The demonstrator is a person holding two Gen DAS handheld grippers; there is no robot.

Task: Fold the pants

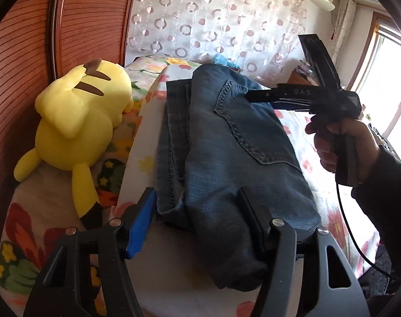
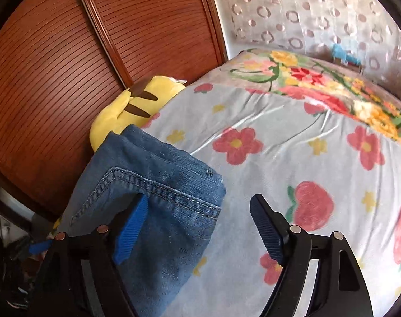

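Folded blue jeans (image 1: 227, 153) lie on the flowered bed sheet (image 1: 147, 158), back pocket up. My left gripper (image 1: 197, 211) is open, its jaws astride the near end of the jeans, not closed on them. My right gripper (image 2: 200, 219) is open; its left blue pad (image 2: 131, 227) rests over the jeans' corner (image 2: 158, 185) by the pocket seam. In the left wrist view the right gripper (image 1: 256, 96) hovers over the far end of the jeans, held by a hand.
A yellow plush toy (image 1: 79, 121) lies left of the jeans against a wooden slatted wardrobe door (image 1: 28, 66). A flowered blanket (image 2: 332, 92) lies at the bed's far end. A dotted curtain (image 1: 213, 13) hangs behind. A window (image 1: 390, 79) is at right.
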